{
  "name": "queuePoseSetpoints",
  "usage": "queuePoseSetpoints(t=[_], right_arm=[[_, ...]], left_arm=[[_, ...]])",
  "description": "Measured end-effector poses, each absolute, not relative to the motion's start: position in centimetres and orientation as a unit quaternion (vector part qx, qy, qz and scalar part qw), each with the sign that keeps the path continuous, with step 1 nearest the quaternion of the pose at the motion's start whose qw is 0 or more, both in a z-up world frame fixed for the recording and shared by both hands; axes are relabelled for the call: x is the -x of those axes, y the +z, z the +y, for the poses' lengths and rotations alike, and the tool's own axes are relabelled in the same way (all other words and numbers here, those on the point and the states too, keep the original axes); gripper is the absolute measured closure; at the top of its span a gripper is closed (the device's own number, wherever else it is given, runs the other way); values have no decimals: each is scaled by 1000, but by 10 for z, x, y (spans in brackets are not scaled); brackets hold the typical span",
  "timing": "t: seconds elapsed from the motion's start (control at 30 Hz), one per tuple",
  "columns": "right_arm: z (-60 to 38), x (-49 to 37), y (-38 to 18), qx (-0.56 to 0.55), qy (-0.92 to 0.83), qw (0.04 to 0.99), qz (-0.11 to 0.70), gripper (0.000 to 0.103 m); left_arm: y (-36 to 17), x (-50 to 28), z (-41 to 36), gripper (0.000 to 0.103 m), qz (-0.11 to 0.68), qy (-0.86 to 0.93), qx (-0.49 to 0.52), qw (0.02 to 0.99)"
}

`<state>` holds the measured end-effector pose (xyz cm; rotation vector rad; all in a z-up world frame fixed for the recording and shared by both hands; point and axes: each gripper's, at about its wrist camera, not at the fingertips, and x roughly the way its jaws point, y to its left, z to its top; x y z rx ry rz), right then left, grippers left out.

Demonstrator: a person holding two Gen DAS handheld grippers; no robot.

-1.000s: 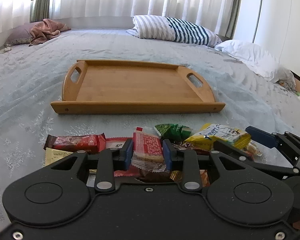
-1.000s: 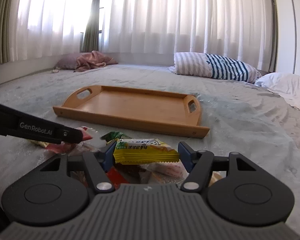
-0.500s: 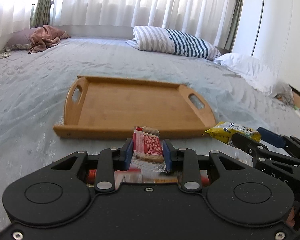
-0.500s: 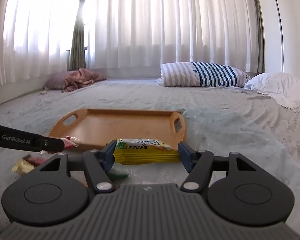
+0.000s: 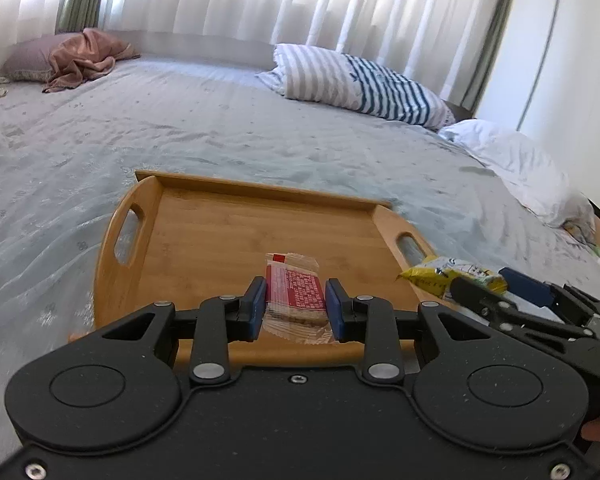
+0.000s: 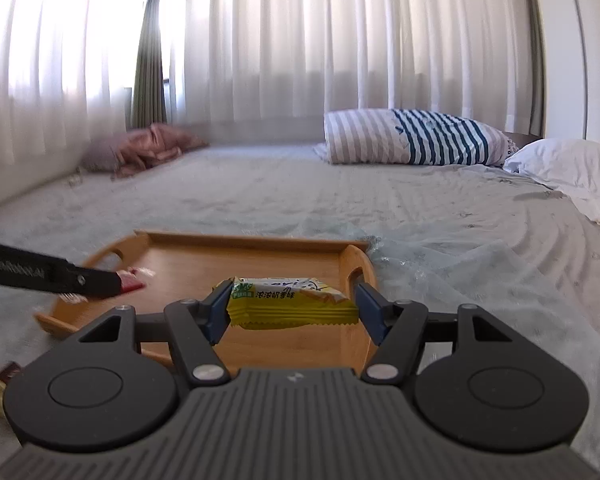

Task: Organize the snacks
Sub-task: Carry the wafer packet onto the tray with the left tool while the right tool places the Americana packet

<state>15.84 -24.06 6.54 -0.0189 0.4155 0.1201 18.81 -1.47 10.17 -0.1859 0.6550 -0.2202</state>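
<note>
A bamboo tray point(image 5: 204, 236) with two cut-out handles lies on the bed; it also shows in the right wrist view point(image 6: 240, 256). My left gripper point(image 5: 295, 304) is shut on a red snack bar in clear wrap point(image 5: 296, 294), held over the tray's near half. My right gripper point(image 6: 292, 306) is shut on a yellow snack packet point(image 6: 288, 304), held over the tray's right end. The yellow packet point(image 5: 448, 278) and right gripper show at the right of the left wrist view. The left gripper's finger point(image 6: 48, 276) with the red bar's end point(image 6: 134, 280) shows at the left of the right wrist view.
The tray lies on a pale blue bedspread point(image 5: 80, 160). A striped pillow point(image 5: 360, 80), a white pillow point(image 5: 516, 160) and a pink cloth on a mauve pillow point(image 5: 76, 56) lie at the far side. Blurred loose snacks point(image 6: 0, 384) lie at the lower left.
Both grippers lifted their snacks off the pile and moved forward over the tray. The pile has dropped out of the left wrist view.
</note>
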Motion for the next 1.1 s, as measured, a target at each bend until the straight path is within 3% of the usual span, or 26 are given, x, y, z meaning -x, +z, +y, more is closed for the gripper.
queuePoseSetpoints(t=[0.23,1.1], right_arm=[[-240,-203,43,-29,69,962,262,36],[-232,-219,13,-23,67,956,284,35]], left_arm=[[79,-231,-24,73,338,-95,79,933],[42,-248,-36,73,349,-73,53,933]])
